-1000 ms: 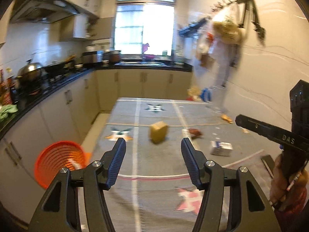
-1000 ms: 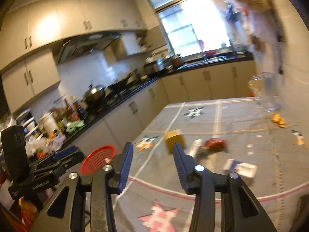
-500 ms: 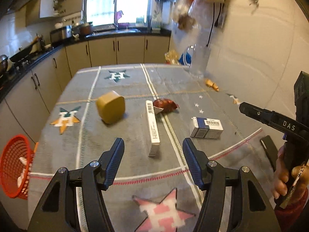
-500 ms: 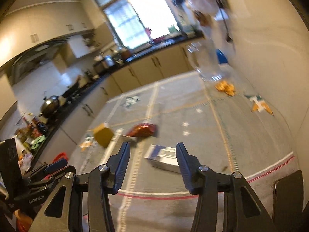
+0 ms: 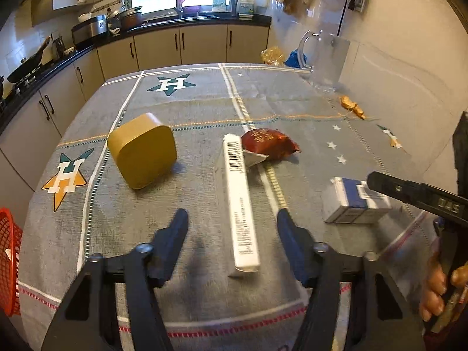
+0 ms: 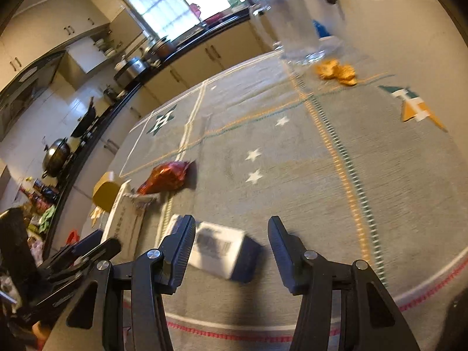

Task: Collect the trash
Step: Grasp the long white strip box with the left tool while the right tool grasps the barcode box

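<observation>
Trash lies on a grey tablecloth (image 5: 190, 111). A long white box (image 5: 239, 201) with a barcode lies between the fingers of my open left gripper (image 5: 231, 222), which hovers above its near end. A red crumpled wrapper (image 5: 267, 143), a mustard-yellow box (image 5: 143, 150) and a blue-and-white carton (image 5: 354, 204) lie around it. My open right gripper (image 6: 231, 234) hovers over the blue-and-white carton (image 6: 222, 248). The red wrapper (image 6: 165, 177) and the white box (image 6: 122, 219) lie to its left. Orange peel (image 6: 336, 71) lies far right.
A red mesh basket (image 5: 8, 263) hangs off the table's left edge. A clear glass jug (image 5: 324, 58) stands at the far right corner by the tiled wall. Kitchen counters with pots run along the left and back.
Both grippers have moved forward and down toward the table. The left now straddles the white box and the right sits over the blue-and-white carton.
</observation>
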Tool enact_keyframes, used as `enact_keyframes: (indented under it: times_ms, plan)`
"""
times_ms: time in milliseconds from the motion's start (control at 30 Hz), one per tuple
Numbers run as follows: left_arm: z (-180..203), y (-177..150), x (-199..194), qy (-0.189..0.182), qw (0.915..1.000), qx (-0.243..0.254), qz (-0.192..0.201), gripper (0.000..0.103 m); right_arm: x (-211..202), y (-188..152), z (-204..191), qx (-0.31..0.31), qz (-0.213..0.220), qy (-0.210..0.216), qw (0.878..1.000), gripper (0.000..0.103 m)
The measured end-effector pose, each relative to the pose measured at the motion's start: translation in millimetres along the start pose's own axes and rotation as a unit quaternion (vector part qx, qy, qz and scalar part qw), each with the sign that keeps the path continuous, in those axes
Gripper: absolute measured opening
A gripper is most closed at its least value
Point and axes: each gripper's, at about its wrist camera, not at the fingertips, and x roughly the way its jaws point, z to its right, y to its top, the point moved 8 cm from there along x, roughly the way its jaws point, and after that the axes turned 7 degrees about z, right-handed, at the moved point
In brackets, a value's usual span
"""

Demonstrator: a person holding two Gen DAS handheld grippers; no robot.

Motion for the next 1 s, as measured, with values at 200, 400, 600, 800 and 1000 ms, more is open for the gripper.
enact_keyframes:
  times_ms: [200,400,600,800,1000]
  plan:
    - [-13,-9,2,-0.004,0.9999,-0.005,-0.012,0.028,-6,-29,-39,-0.033,-0.044,0.055,0.997,0.057]
    - [-34,-17,-7,-0.006,0.9997,-0.021,-0.010,0.018,-14,-44,-61,-0.122,-0.046,0.030,0.991,0.064]
    - [-42,-19,-2,-0.017,0.9989,-0.039,-0.017,0.016,1,-38,-73,-0.156,-0.035,0.007,0.987,0.066]
    - [-42,-26,0,-0.019,0.9990,-0.035,-0.019,0.013,7,-46,-72,-0.176,-0.037,-0.023,0.983,0.039]
    - [-48,-28,-30,-0.026,0.9986,-0.044,0.010,0.013,-15,-52,-82,-0.164,-0.019,-0.007,0.986,0.039]
